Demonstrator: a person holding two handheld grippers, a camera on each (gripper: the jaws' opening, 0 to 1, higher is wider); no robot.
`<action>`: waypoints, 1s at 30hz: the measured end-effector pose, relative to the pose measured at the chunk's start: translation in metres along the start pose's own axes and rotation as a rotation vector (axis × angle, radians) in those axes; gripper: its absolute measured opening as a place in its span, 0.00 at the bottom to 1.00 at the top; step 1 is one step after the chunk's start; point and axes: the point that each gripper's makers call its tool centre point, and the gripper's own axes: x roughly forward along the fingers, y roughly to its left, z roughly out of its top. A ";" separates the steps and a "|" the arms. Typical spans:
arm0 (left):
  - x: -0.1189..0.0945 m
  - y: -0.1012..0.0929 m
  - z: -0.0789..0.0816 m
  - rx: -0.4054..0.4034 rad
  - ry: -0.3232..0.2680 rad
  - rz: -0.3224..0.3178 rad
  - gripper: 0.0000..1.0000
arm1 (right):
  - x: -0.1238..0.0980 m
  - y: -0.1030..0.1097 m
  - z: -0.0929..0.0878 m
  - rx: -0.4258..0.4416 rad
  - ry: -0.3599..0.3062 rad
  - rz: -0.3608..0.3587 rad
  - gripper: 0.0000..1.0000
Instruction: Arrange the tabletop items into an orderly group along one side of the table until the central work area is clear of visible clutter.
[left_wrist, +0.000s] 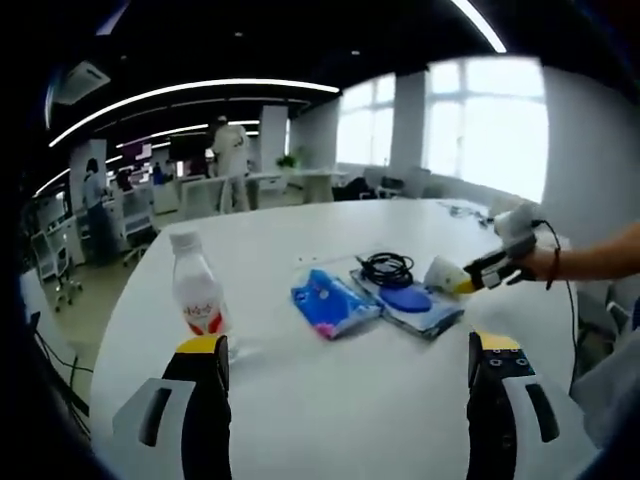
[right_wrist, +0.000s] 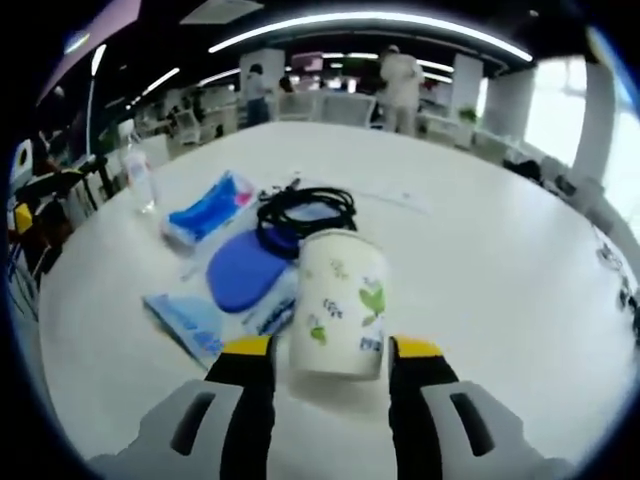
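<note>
On the white round table (left_wrist: 300, 400) stand a small bottle with a pink label (left_wrist: 197, 295) (right_wrist: 140, 180), a blue packet (left_wrist: 332, 303) (right_wrist: 210, 208), a coiled black cable (left_wrist: 387, 268) (right_wrist: 305, 212) and a blue round pad (left_wrist: 408, 298) (right_wrist: 245, 270) lying on a clear packet (right_wrist: 195, 315). My right gripper (right_wrist: 330, 350) (left_wrist: 490, 268) is shut on a white paper cup with green print (right_wrist: 340, 305) (left_wrist: 445, 275), just right of the pad. Nearer the table's edge my left gripper (left_wrist: 350, 350) is open, holding nothing, with the bottle just beyond its left jaw.
A person's forearm (left_wrist: 600, 255) reaches in from the right behind the right gripper. Small items (left_wrist: 465, 208) lie at the table's far side. Office chairs (left_wrist: 60, 280), desks and standing people (left_wrist: 230, 160) fill the room beyond the table.
</note>
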 end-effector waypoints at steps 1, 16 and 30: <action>0.000 0.000 -0.001 0.002 0.003 0.000 0.99 | 0.000 0.000 0.000 -0.001 -0.001 -0.001 0.36; -0.002 -0.004 -0.007 -0.032 0.023 -0.024 0.99 | -0.004 0.000 0.006 0.008 -0.030 -0.012 0.33; -0.005 -0.011 0.003 -0.063 -0.011 -0.047 0.99 | -0.021 0.022 0.030 -0.004 -0.123 0.030 0.33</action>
